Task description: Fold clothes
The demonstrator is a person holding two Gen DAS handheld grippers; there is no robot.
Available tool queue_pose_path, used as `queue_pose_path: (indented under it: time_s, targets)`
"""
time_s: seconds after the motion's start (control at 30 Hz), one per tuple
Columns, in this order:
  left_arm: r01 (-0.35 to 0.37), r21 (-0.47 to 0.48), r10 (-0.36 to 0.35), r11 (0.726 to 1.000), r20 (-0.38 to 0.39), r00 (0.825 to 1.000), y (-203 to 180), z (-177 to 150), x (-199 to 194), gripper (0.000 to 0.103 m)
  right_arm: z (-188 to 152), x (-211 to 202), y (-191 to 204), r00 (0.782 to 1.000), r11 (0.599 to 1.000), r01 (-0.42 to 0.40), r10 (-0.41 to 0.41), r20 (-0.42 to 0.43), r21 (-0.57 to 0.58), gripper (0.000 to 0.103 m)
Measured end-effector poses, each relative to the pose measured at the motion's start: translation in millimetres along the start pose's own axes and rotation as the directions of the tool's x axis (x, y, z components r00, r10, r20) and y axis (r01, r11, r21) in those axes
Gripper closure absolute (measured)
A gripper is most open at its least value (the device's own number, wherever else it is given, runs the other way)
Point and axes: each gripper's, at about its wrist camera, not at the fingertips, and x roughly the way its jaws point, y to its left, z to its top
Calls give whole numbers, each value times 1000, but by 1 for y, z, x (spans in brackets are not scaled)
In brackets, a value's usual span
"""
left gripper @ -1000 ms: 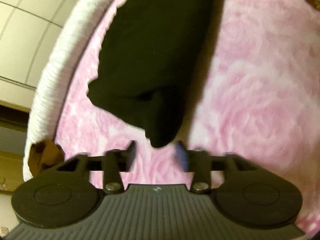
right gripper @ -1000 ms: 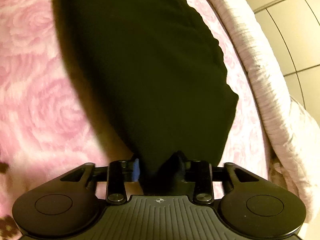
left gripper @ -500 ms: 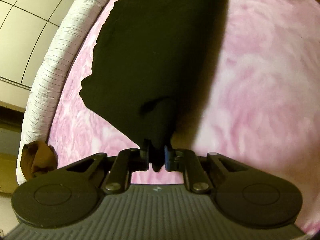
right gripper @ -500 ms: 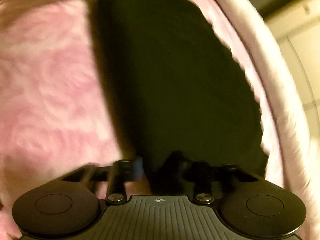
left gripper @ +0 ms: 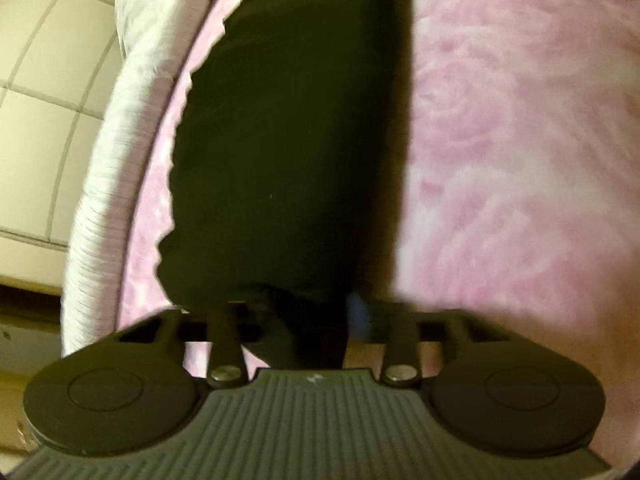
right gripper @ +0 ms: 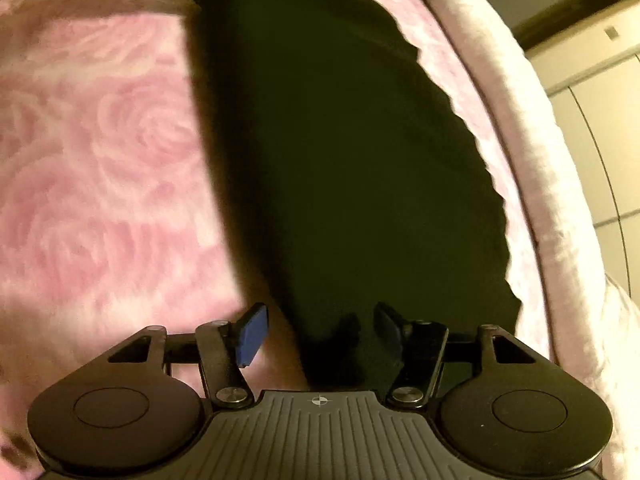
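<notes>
I see the black garment (left gripper: 288, 152) stretched long over the pink rose-patterned bed cover (left gripper: 520, 160), near the bed's white edge (right gripper: 520, 92). My right tongs (right gripper: 320, 330) stand spread, cloth lying between them. My left tongs (left gripper: 308, 312) look parted around the cloth's end, though blur keeps me from telling.

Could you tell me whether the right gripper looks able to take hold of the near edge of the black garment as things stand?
Probably yes. The right gripper is open, and the near edge of the black garment already lies between its fingers on the pink blanket, with nothing in between.
</notes>
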Motion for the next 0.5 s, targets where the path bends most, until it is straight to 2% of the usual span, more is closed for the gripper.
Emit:
queue_pose_path:
  time_s: [0.07,0.1,0.23,0.33,0.37,0.43,0.5]
  targets:
    - [19,-23,-19,1000,-9,1000,4,3,9,90,-3,13,-7,1000,999,-16,17,-23,38,76]
    - [24,-28,-24,999,-13,1000,5,1,9,90,-8,16,-14,999,998,-12,14,-30,60,81]
    - [42,-11,-42,999,-54,998,3,-21,-6,92,-30,14,-25,1000,999,-3,4,-21,46,82]
    - [35,-3,-35,999,-34,999,1,-18,-20,91,-39,7,-28,1000,999,-12,13,-13,35,81]
    - [28,-7,-28,1000,-35,999,2,-15,-23,88,-38,6,-31,1000,999,-15,16,-12,40,81]
    - [12,-10,-12,1000,-34,999,2,-9,-29,83,-36,2,-34,1000,999,-19,19,-13,50,73]
    - [-6,10,7,1000,-10,1000,-10,-1,-38,72,-35,-5,-25,1000,999,2,-1,-26,53,63]
